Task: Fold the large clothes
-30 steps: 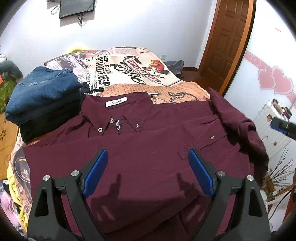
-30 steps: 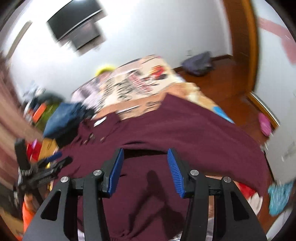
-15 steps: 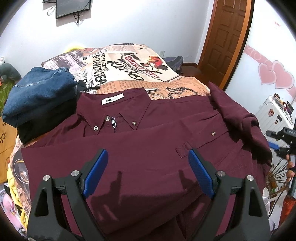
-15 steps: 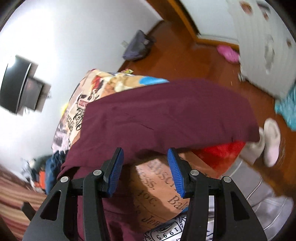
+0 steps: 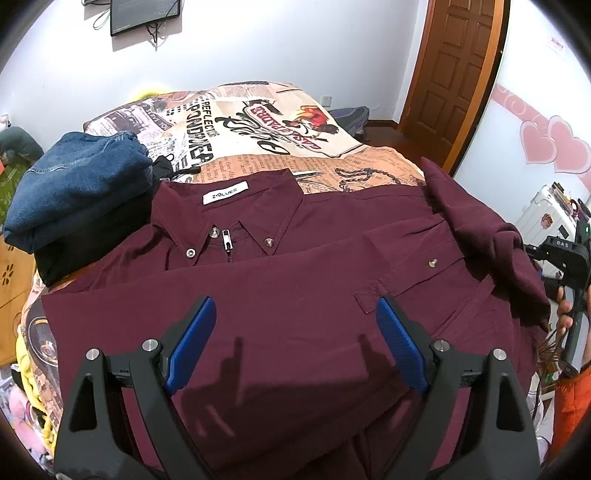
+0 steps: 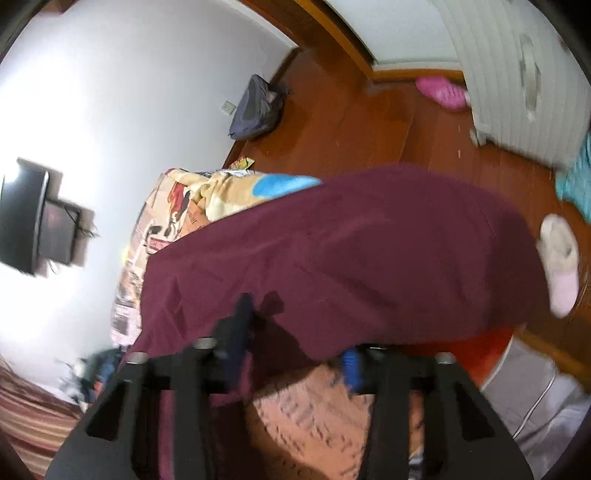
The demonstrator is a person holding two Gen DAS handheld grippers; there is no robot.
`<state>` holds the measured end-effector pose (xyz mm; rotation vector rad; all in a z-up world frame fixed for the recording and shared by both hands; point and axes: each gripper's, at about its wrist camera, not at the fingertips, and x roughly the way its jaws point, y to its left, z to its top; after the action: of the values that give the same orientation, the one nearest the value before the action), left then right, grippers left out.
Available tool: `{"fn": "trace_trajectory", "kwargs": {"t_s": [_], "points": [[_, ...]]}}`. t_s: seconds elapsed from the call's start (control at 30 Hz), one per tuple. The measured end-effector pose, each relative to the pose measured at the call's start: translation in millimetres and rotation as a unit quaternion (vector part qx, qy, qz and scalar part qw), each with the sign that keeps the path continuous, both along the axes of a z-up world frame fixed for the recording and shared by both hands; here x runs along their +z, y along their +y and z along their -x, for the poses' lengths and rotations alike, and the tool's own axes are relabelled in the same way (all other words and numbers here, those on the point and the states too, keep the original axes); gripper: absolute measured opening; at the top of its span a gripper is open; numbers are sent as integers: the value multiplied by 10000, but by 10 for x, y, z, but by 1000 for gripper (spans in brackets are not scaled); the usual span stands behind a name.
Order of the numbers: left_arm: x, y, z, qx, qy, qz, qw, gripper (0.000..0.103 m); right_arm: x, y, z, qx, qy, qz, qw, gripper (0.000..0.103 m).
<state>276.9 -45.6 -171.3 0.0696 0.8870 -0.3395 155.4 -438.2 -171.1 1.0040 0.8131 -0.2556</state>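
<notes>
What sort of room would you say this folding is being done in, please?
Most likely a home bedroom: the maroon shirt lies spread on a bed with a newspaper-print cover, a screen hangs on the wall, and a wooden door stands beyond the bed.

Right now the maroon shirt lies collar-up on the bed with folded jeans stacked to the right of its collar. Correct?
Not quite. The folded jeans sit to the left of the collar, as the left wrist view shows. The maroon shirt does lie collar-up on the bed.
</notes>
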Motion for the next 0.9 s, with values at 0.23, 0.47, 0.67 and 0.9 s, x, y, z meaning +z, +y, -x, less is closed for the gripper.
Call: {"fn": "trace_trajectory", "kwargs": {"t_s": [0.23,0.47,0.67,0.9], "points": [[102,128,24,132,-182,23,9997,88,750,208,-243,487,-747,926,9917,16],[299,468,51,488,-475,187,9975,88,1750,870,-488,1488,-1884,1523,9587,15],[473,872,130,878,-739,355,9928,88,2182,1866,-751,2872,-2454,1567,9126,15],[561,1432,302,1433,-979,463,9837,93,1957,3079,-1015,4331,-2142,1615,8605,15]]}}
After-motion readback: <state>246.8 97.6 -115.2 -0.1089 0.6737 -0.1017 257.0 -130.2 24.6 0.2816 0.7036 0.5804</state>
